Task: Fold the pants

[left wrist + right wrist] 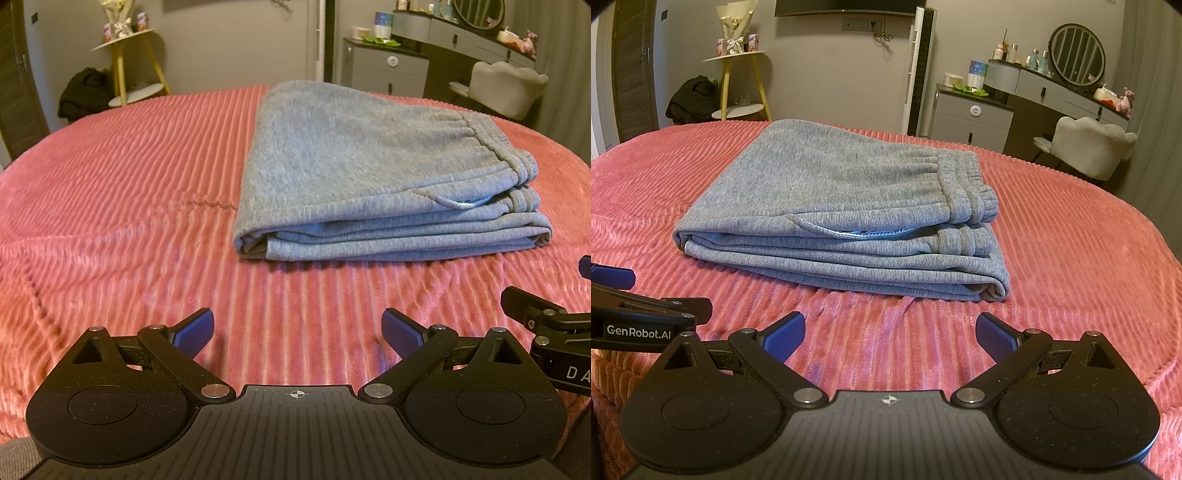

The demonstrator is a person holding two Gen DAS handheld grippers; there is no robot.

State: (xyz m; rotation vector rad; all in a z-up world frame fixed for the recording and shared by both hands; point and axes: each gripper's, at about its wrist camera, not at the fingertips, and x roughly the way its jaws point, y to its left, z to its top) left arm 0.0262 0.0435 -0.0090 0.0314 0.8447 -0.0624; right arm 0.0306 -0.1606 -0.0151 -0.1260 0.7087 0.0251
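My left claw (297,329) is released, its blue-padded fingers spread wide with nothing between them, hovering low over the pink ribbed plush bedspread (110,184); my right claw (890,331) is released and empty in the same way, and each one shows at the edge of the other's view, so I judge them to sit just beside each other. Ahead of both claws, apart from the fingertips and touching neither, lies the grey ribbed-knit pair of pants (354,158), folded into a thick, flat stack of several layers on the bedspread. Its elastic waistband (964,184) is on top toward the right, and a pocket opening (842,229) gapes a little along the near edge. From my left claw the stack is ahead and slightly right; from my right claw, ahead and slightly left. I'd call the folding essentially done, with perhaps only a tidy of that pocket mouth left. I can't see the far side of the stack or how evenly the hidden inner layers line up, and the bed's near edge is cut off under my claws.
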